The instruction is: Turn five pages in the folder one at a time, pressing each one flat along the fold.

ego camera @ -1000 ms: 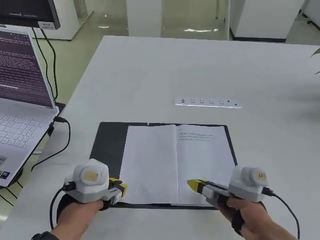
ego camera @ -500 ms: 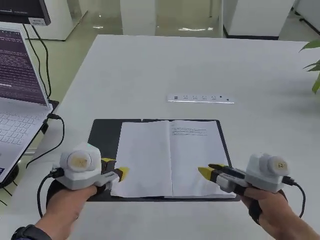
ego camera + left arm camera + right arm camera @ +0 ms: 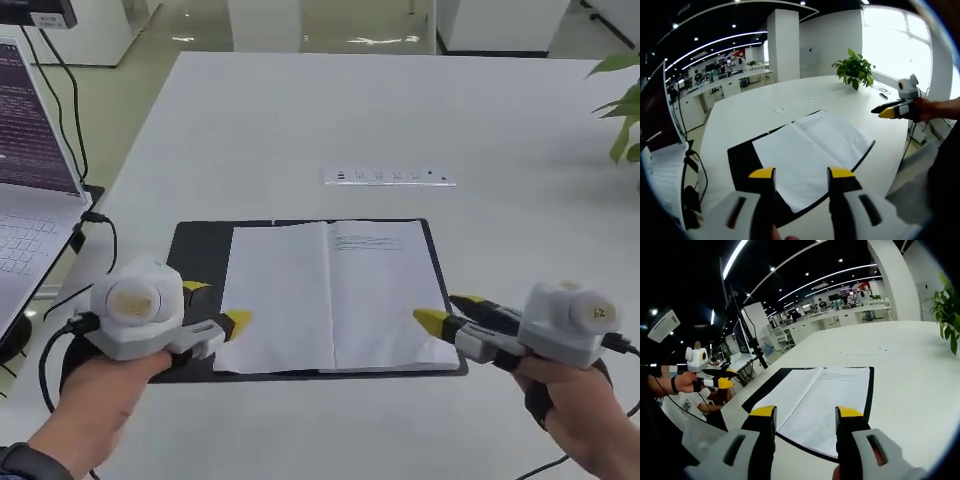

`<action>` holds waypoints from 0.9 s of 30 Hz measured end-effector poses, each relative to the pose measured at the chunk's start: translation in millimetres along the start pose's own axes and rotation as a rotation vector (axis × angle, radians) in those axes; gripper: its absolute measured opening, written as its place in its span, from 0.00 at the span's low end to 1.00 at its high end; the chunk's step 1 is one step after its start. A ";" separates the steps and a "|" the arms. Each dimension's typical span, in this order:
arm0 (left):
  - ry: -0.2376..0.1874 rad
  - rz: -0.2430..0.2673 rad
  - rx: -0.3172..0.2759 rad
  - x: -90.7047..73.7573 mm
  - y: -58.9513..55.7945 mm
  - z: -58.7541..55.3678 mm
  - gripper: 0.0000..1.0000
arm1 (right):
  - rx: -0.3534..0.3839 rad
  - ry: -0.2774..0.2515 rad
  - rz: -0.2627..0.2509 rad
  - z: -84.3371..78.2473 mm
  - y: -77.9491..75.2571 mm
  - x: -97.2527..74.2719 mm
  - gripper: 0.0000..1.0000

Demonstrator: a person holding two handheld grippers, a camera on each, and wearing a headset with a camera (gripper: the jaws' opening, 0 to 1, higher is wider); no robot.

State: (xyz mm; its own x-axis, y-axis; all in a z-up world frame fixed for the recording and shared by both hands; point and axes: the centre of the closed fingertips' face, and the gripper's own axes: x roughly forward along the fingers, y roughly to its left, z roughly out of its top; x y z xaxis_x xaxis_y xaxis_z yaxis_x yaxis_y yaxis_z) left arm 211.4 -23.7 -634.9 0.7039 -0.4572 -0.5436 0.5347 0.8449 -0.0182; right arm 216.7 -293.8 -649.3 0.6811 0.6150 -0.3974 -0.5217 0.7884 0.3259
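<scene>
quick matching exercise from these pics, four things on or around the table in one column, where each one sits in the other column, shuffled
Column 1
1. folder
2. power strip
3. laptop
4. plant

Column 2
a. left edge of the head view, screen lit
b. lying open near the front of the table, white pages up
c. right edge of the head view, green leaves
d. flat on the table, beyond the folder

Pairs: 1-b, 2-d, 3-a, 4-c
</scene>
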 end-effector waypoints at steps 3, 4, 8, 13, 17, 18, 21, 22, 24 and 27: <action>-0.013 0.000 -0.004 -5.7 -0.5 2.6 0.43 | 0.010 -0.030 -0.015 6.9 -1.0 -11.4 0.52; -0.016 0.000 -0.003 -7.5 -0.4 3.6 0.44 | 0.009 -0.033 -0.017 7.0 -1.9 -13.7 0.52; -0.027 0.000 -0.009 -19.0 -0.1 8.1 0.47 | -0.011 -0.027 -0.028 7.0 -2.2 -25.1 0.55; -0.048 0.016 -0.034 -32.3 6.2 6.8 0.53 | -0.020 -0.029 -0.033 6.4 -2.7 -36.1 0.58; -0.040 0.027 -0.051 -44.1 5.4 0.4 0.56 | -0.026 -0.007 -0.046 -2.9 -5.3 -42.6 0.61; -0.036 0.031 -0.052 -46.5 5.0 -1.7 0.57 | -0.023 -0.008 -0.048 -4.1 -5.1 -44.1 0.61; -0.035 0.042 -0.090 -55.3 3.0 -8.4 0.60 | -0.002 -0.017 -0.053 -7.4 -2.7 -48.5 0.64; -0.034 0.043 -0.091 -56.0 2.7 -9.2 0.61 | -0.001 -0.018 -0.053 -7.7 -1.8 -48.8 0.64; -0.027 0.049 -0.103 -58.7 1.2 -13.7 0.63 | 0.000 -0.007 -0.049 -11.2 2.0 -48.9 0.66; -0.002 0.060 -0.126 -59.9 1.4 -21.2 0.66 | -0.021 0.025 -0.034 -17.3 7.7 -48.3 0.71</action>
State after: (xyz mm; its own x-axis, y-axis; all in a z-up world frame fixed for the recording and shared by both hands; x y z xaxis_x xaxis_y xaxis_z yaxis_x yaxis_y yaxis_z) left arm 160.1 10.8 -620.1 0.7337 -0.4055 -0.5452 0.4289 0.8987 -0.0911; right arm 170.9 -317.2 -642.5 0.6853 0.5881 -0.4295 -0.5099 0.8086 0.2936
